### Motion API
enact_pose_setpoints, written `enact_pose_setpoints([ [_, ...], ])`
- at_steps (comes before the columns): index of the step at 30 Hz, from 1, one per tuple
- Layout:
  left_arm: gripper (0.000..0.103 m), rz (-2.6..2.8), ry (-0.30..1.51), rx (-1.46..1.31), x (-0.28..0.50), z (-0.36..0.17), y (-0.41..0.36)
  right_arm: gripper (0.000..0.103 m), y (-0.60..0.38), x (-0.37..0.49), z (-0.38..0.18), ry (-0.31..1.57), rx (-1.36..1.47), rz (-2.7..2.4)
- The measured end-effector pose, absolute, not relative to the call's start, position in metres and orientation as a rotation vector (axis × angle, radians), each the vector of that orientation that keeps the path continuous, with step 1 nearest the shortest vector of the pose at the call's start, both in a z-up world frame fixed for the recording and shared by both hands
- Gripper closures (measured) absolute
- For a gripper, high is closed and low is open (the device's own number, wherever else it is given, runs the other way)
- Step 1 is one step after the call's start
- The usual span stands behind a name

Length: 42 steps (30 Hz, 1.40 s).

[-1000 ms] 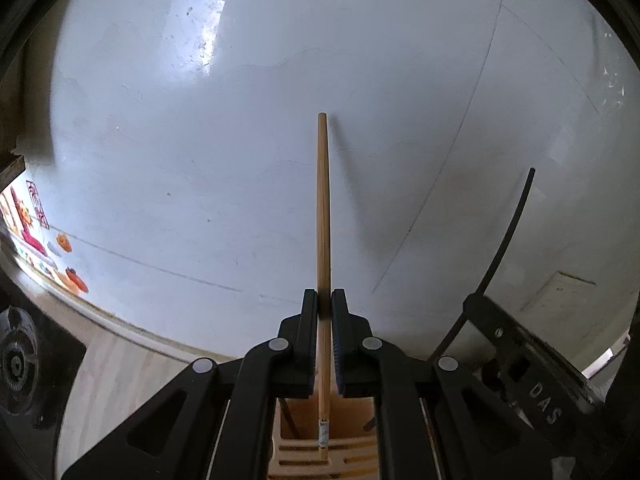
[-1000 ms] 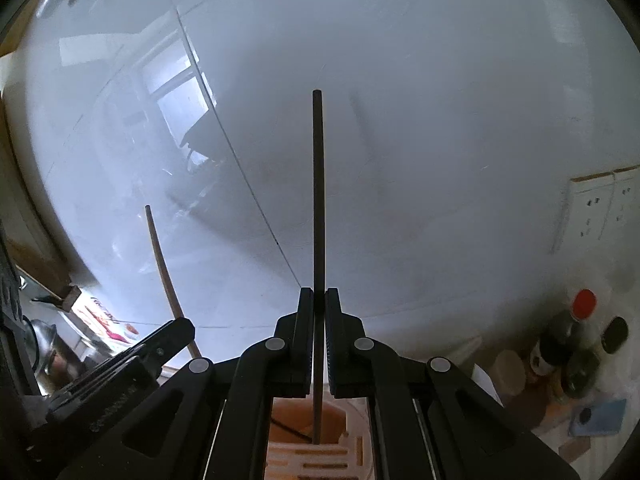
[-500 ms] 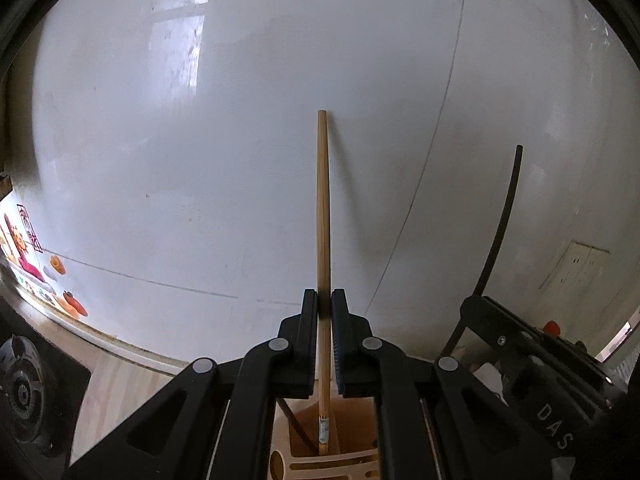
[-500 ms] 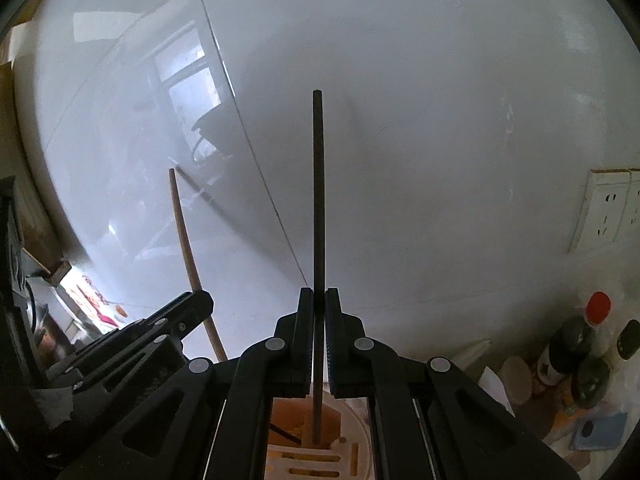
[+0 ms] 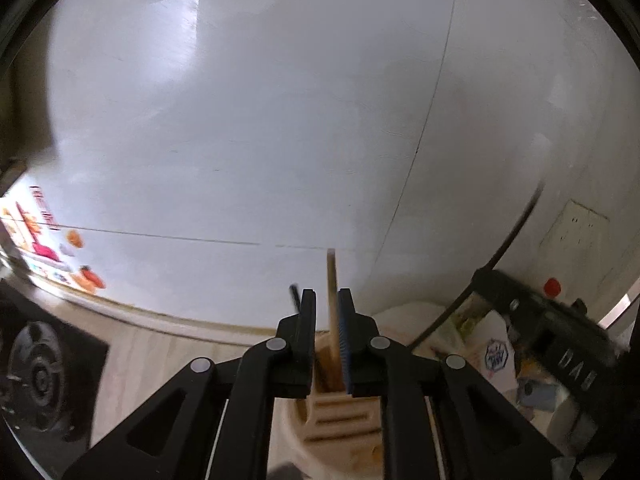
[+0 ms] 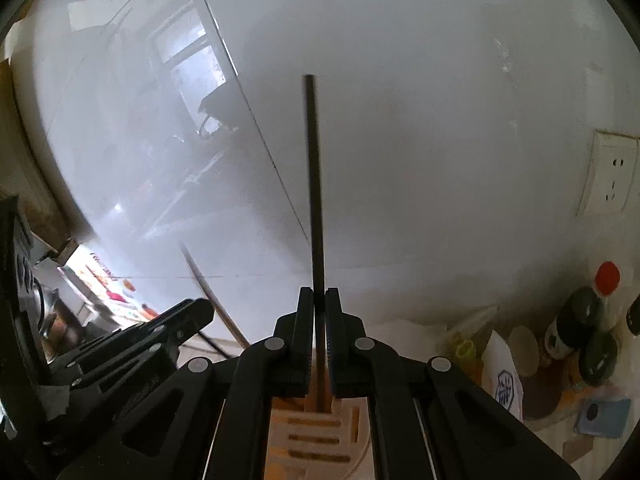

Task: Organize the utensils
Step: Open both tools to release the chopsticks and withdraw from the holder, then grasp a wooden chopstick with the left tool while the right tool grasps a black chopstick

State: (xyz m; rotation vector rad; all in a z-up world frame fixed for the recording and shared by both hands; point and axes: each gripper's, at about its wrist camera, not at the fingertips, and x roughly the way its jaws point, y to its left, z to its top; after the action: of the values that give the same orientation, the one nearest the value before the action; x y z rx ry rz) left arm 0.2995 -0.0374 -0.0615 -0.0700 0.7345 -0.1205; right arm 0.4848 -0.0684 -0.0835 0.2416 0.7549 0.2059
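Note:
In the left wrist view my left gripper (image 5: 326,300) is opening. The light wooden chopstick (image 5: 332,280) stands loose between its jaws, leaning on the right pad, with its lower end down in the cream slotted utensil holder (image 5: 336,412). A dark chopstick tip (image 5: 295,294) pokes up just left of that gripper. In the right wrist view my right gripper (image 6: 319,300) still presses on an upright dark chopstick (image 6: 314,180), though its jaws are starting to open. That chopstick's lower end reaches into the holder (image 6: 316,424). My left gripper (image 6: 140,344) and the wooden chopstick (image 6: 212,296) show at the left.
A glossy white tiled wall (image 5: 280,120) stands close behind. A black stove burner (image 5: 36,376) lies at the left. To the right are dark bottles (image 6: 588,320), one with a red cap (image 5: 552,286), a printed white packet (image 5: 496,356) and a wall socket (image 6: 612,176).
The left jaws have parted and the wooden chopstick has slid down into the holder, so its top now stands just above the fingertips. The right gripper has sunk a little with the dark chopstick.

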Motion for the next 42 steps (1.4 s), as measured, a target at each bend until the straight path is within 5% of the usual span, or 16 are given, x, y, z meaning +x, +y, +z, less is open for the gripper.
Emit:
enact_pose_setpoints([
  [4,0.018,-0.034,0.747,-0.063,0.276,-0.05,-0.027,0.074,-0.081,0.47,-0.074,0.762,0.257,0.194],
  [7,0.016,0.01,0.753,-0.075,0.258,-0.045,-0.018,0.061,-0.091,0.455,-0.065,0.76,0.274,0.18],
  [9,0.0,0.03,0.764,-0.073,0.249,-0.048,-0.012,0.055,-0.099,0.441,-0.059,0.756,0.281,0.162],
  [21,0.0,0.087,0.903,-0.016,0.179,-0.104,-0.023,0.02,-0.139,0.348,-0.075,0.82,0.264,0.041],
  [31,0.0,0.106,1.169,0.094,0.155,-0.209,-0.047,0.02,-0.127,0.316,-0.205,1.223,0.212,0.013],
  [35,0.004,0.079,1.267,0.097,0.152,-0.248,-0.056,0.035,-0.118,0.306,-0.263,1.401,0.199,0.013],
  [39,0.029,0.028,1.362,0.086,0.15,-0.282,-0.065,0.047,-0.112,0.294,-0.309,1.52,0.199,-0.016],
  [42,0.03,0.013,1.388,0.09,0.147,-0.291,-0.072,0.05,-0.108,0.286,-0.328,1.567,0.179,-0.03],
])
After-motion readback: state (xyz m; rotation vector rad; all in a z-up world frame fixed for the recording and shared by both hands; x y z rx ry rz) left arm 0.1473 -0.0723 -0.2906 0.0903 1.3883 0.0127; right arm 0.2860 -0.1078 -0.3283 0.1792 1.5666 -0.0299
